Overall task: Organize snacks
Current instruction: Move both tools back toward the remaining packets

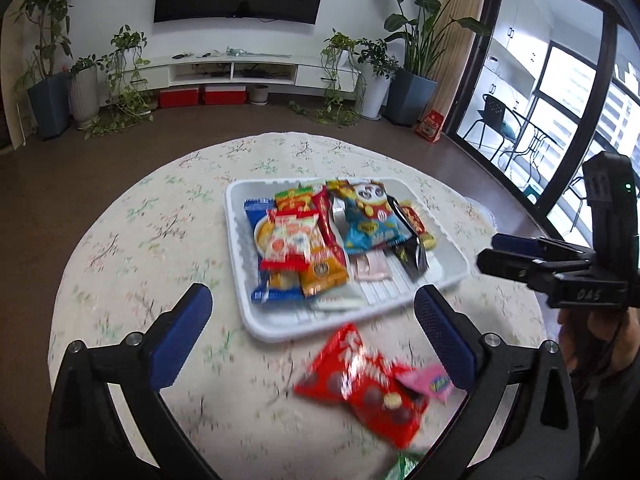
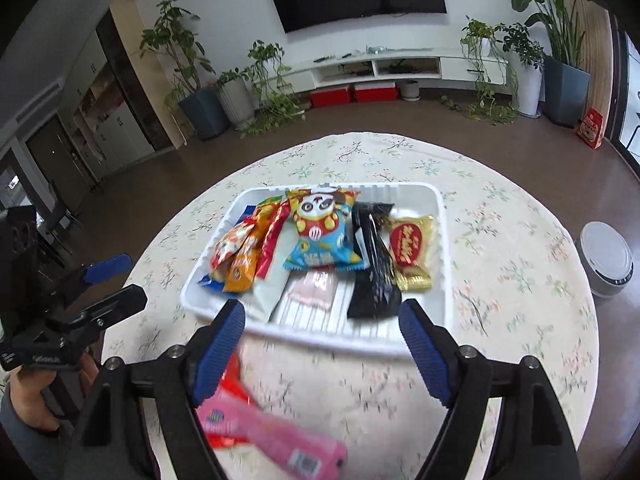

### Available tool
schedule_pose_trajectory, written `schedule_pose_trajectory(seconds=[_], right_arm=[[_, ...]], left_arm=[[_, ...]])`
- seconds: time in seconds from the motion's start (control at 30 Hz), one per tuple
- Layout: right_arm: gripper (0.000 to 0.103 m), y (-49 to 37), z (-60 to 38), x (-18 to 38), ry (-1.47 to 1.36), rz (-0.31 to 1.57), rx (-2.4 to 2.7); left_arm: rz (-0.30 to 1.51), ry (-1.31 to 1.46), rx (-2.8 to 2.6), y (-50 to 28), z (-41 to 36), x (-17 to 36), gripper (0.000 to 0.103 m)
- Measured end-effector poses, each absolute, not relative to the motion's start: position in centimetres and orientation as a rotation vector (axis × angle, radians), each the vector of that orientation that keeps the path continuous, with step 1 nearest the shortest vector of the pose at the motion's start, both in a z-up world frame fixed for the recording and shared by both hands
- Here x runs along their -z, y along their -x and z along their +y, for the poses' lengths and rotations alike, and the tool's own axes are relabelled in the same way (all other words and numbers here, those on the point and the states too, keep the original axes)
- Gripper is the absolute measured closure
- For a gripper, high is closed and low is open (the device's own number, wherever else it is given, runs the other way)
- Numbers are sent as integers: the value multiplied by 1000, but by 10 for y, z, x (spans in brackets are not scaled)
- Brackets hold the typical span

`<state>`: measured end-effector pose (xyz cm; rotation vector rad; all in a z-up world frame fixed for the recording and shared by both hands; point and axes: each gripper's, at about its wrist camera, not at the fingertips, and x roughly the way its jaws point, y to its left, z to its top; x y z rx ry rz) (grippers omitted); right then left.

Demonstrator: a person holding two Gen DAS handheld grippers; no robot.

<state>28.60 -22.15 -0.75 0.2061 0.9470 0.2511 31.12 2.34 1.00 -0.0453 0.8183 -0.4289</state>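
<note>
A white tray on the round table holds several snack packets, among them a blue panda packet and a black one. The tray also shows in the right wrist view. A red chocolate packet and a pink packet lie on the cloth in front of the tray. My left gripper is open and empty above them. My right gripper is open and empty over the tray's near edge, with the pink packet and red packet below its left finger.
The round table has a floral cloth. A white round device sits on the floor beyond the table's right edge. A green packet corner shows at the bottom. A TV stand and plants line the far wall.
</note>
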Motion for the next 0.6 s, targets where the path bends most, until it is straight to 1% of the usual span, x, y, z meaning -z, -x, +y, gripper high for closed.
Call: schedule_pose_trajectory(seconds=[0.17,0.33,0.4,0.47,0.5,0.6], right_arm=[[21,-226,-232,9,-253,914,-254],[21,-175,-224,21,-296,924,-255],[21,-156,-216,23,-294,918,-264],[24,-141,-205,26,-293,920,-266],[28,-135,-197,28,-284,932,-275],[31,-125,-174,37,-242,968,-301]], left_arm=[[798,92,382,-250,39,0,0],[926,189,366,-200,51,28,0],[951,201,363,-182,54,37,1],[960,209,364,-167,56,43,1],[971,215,358,-162,56,47,1],[973,215,352,-152,55,46,1]])
